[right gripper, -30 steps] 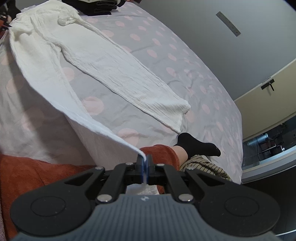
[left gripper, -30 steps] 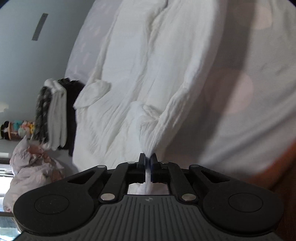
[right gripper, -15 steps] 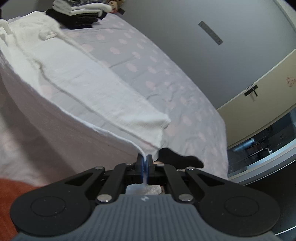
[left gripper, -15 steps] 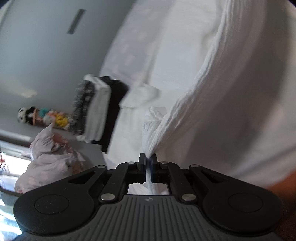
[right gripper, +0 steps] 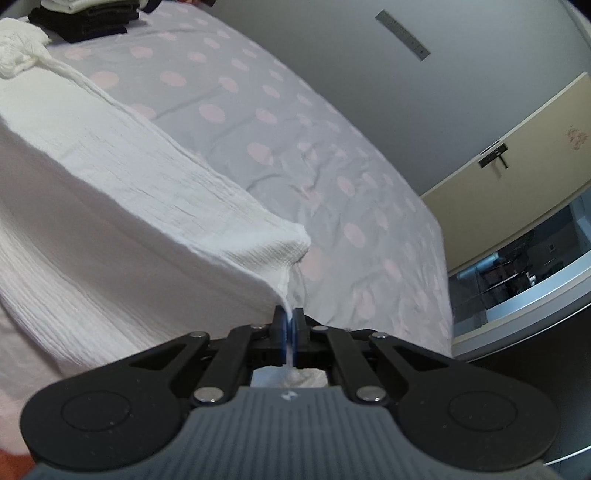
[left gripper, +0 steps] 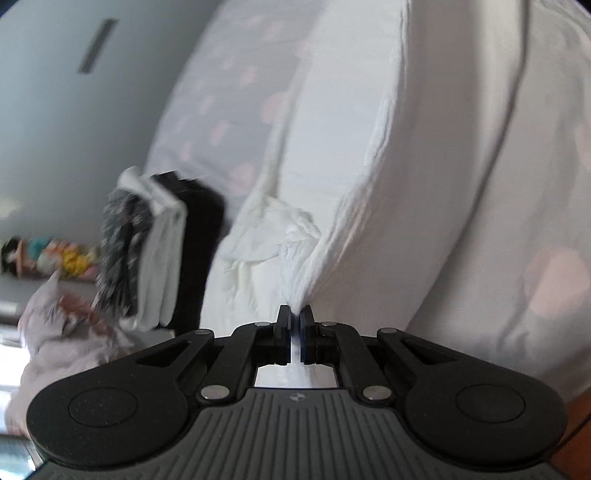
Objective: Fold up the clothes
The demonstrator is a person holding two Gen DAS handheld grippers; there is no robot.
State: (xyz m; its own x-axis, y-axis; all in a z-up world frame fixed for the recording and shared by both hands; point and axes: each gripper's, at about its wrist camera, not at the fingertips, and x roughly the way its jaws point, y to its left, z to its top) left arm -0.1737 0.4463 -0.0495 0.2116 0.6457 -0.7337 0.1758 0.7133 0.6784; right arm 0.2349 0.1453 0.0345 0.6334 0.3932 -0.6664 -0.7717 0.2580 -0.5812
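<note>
White crinkled trousers point(right gripper: 122, 206) lie stretched along the polka-dot bed. My right gripper point(right gripper: 289, 321) is shut on the hem end of one leg, which is lifted and laid over the other leg. My left gripper point(left gripper: 295, 320) is shut on the gathered waist end of the same white trousers point(left gripper: 388, 166). The cloth hangs taut between the two grippers.
A stack of folded clothes point(left gripper: 162, 251), black, white and speckled grey, sits on the grey polka-dot bed point(right gripper: 295, 122) past the waist; it also shows in the right wrist view point(right gripper: 88, 18). A crumpled pinkish garment point(left gripper: 62, 332) lies beyond it. Grey wall and a cream door point(right gripper: 517, 166) stand to the right.
Both grippers have carried the held trouser leg across the bed, over the other leg. The person's foot and orange cloth have dropped out of the right view.
</note>
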